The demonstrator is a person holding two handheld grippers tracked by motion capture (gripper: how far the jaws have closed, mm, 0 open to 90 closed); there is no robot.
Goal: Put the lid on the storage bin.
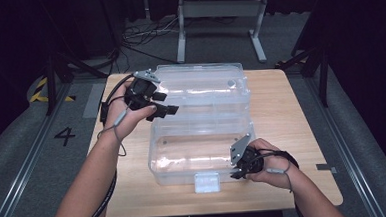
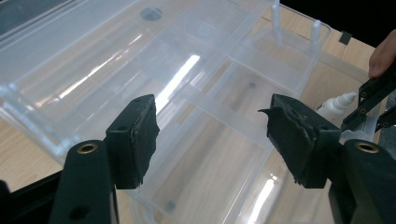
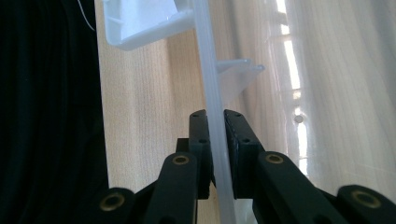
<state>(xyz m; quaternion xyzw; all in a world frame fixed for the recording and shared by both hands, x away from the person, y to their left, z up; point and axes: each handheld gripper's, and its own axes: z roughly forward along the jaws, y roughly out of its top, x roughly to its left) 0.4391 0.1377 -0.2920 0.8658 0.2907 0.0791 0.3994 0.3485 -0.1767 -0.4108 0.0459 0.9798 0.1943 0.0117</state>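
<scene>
Left gripper raised over the open lid's left end, jaws spread wide, nothing between them. Right gripper low at the clear plastic box's front right corner, clamped on its front rim. Box sits mid-table, bare wood either side.

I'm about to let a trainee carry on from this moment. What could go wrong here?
1. The right tool pinches only the thin front rim of the clear plastic box; a pull or twist could flex the rim, or it may slip free.
2. The left tool hangs open above the box's dividers; lowering carelessly could knock them or the open lid.
</scene>
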